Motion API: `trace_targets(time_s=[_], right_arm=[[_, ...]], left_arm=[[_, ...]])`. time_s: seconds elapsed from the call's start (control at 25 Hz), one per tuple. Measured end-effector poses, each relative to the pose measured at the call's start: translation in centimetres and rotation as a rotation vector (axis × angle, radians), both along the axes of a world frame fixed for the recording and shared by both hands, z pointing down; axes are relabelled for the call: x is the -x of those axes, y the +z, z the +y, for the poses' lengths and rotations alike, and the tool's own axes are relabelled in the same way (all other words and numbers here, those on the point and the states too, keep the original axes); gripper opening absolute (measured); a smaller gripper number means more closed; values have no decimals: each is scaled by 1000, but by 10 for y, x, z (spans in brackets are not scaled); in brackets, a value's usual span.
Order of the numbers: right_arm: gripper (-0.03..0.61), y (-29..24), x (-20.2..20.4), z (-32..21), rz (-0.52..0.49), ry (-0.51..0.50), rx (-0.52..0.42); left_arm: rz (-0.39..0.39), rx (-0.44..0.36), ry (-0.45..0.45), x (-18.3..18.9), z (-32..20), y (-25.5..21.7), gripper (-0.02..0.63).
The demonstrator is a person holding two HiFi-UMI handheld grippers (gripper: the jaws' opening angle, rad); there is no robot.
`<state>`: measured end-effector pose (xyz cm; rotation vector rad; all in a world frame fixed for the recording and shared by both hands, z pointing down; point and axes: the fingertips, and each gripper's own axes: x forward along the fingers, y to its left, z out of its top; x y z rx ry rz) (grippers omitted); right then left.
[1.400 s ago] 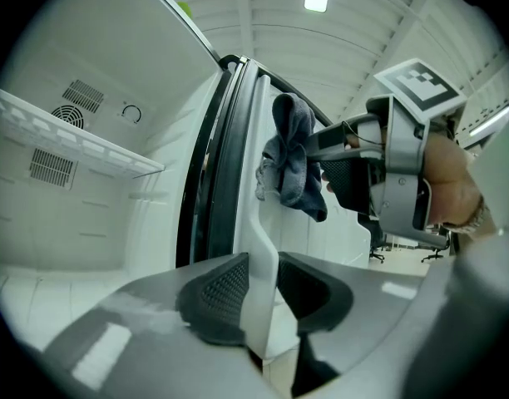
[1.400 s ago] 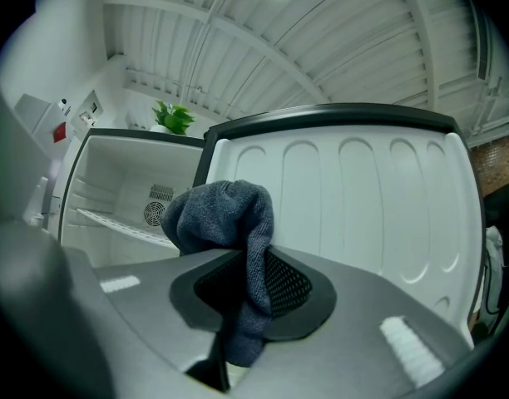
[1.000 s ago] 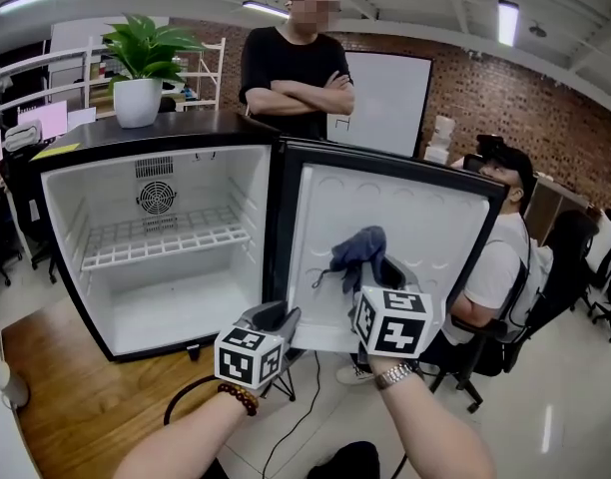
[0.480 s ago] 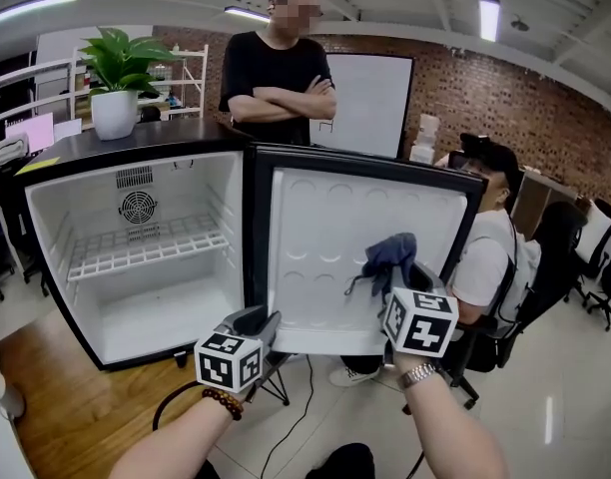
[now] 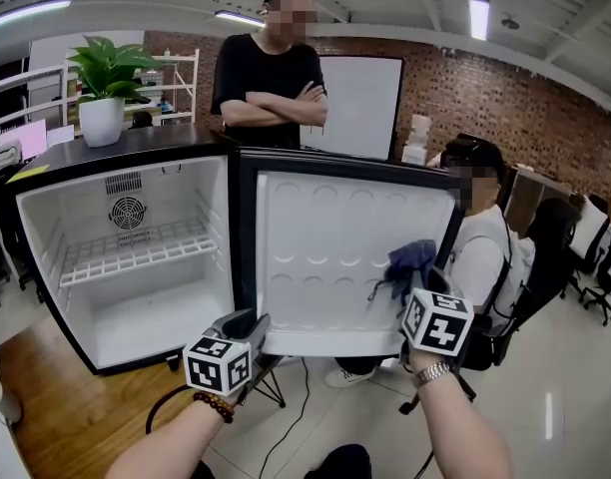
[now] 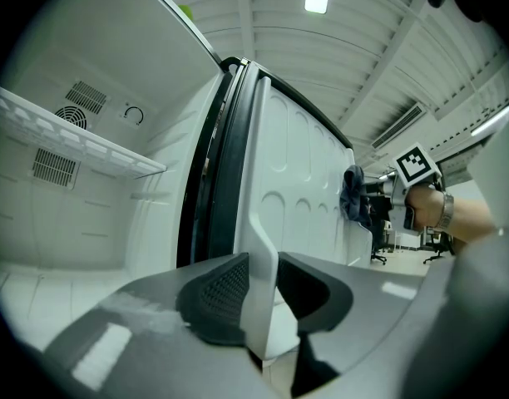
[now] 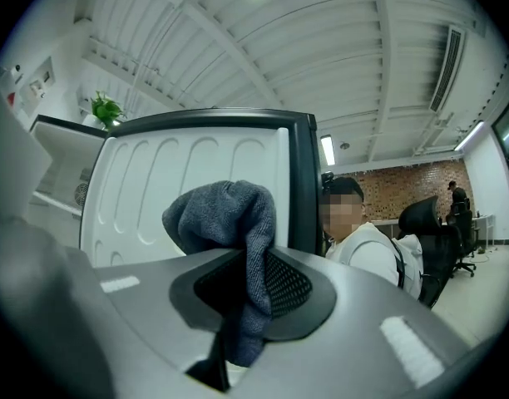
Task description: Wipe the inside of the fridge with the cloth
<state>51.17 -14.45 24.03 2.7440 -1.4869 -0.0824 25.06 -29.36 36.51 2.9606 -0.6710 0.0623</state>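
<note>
The small fridge [image 5: 136, 297] stands open, with its white door [image 5: 325, 257] swung out to the right. My left gripper [image 5: 248, 325] is shut on the door's lower edge [image 6: 256, 248], and the white lip sits between its jaws [image 6: 263, 293]. My right gripper [image 5: 417, 282] is shut on a blue-grey cloth [image 5: 413, 260], which bunches above the jaws [image 7: 229, 223]. The cloth rests against the door's inner face near its right edge, seen from the side in the left gripper view [image 6: 354, 198]. Inside the fridge, a wire shelf [image 5: 136, 249] spans the cavity.
A person [image 5: 271, 78] stands with folded arms behind the fridge. Another person [image 5: 485, 252] sits just right of the door. A potted plant [image 5: 104, 93] stands on the fridge top. A cable [image 5: 286, 417] lies on the floor below the door. Office chairs [image 5: 580, 247] stand at far right.
My right gripper has carried the cloth to the right across the door's inner face, from the middle towards its right edge. The left gripper has kept its hold on the door's lower edge.
</note>
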Motion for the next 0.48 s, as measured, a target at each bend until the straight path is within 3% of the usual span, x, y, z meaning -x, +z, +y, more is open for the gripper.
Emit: trace_targets(time_s=[0.32, 0.48], right_arm=[[60, -1, -2, 4, 3, 0, -15], [60, -1, 16, -1, -10, -52, -32]], left_arm=[[3, -2, 0, -1, -2, -1, 112], [0, 6, -4, 1, -2, 0, 112]])
